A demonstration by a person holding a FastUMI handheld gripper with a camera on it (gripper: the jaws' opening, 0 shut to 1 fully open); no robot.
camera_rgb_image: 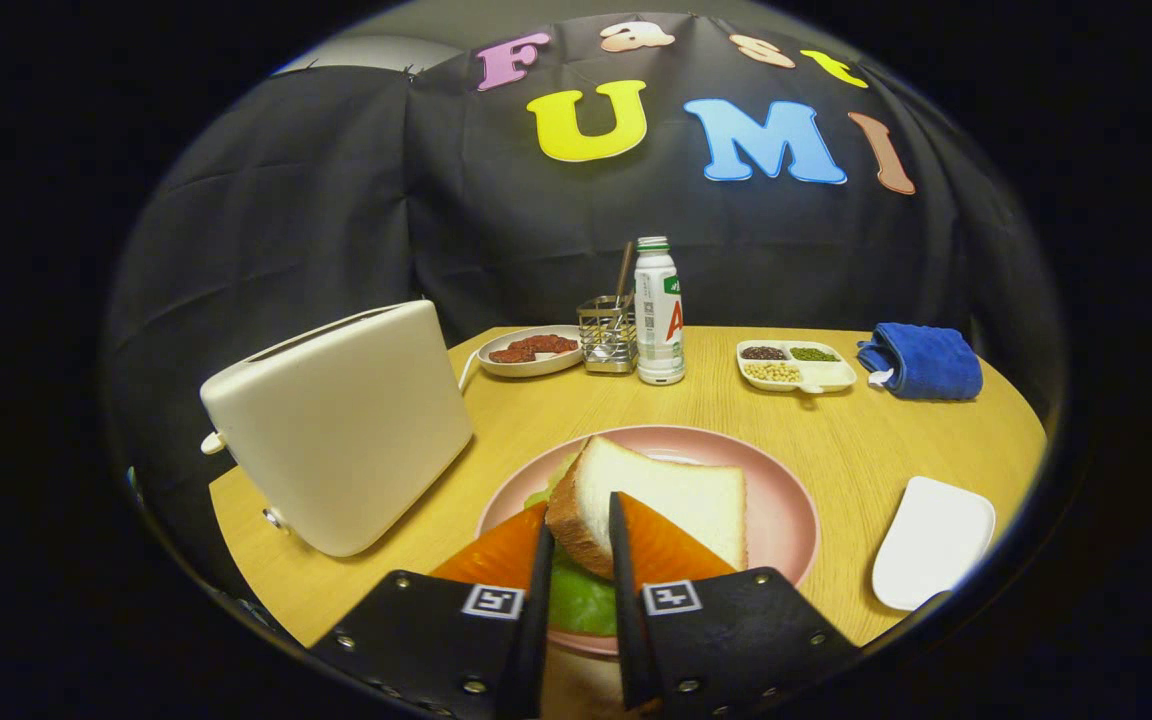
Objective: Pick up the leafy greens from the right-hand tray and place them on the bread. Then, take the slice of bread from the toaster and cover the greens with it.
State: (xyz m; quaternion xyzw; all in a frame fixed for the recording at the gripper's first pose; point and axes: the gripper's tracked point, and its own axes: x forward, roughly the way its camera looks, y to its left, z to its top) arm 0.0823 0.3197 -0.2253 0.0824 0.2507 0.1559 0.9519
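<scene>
My gripper (580, 503) is over the near side of a pink plate (786, 500). Both orange fingers press on the crust edge of a white bread slice (676, 500). The slice is tilted, its far side resting low on the plate, and it lies over leafy greens (576, 600) that show between the fingers and under the near edge. Anything beneath the greens is hidden. The cream toaster (346, 420) stands to the left of the plate. An empty white tray (931, 540) lies to the right of the plate.
At the back of the wooden table (866, 440) stand a white bottle (659, 310), a metal holder (606, 335) with utensils, a dish of red pieces (531, 350), a divided dish of beans (794, 365) and a folded blue cloth (921, 360).
</scene>
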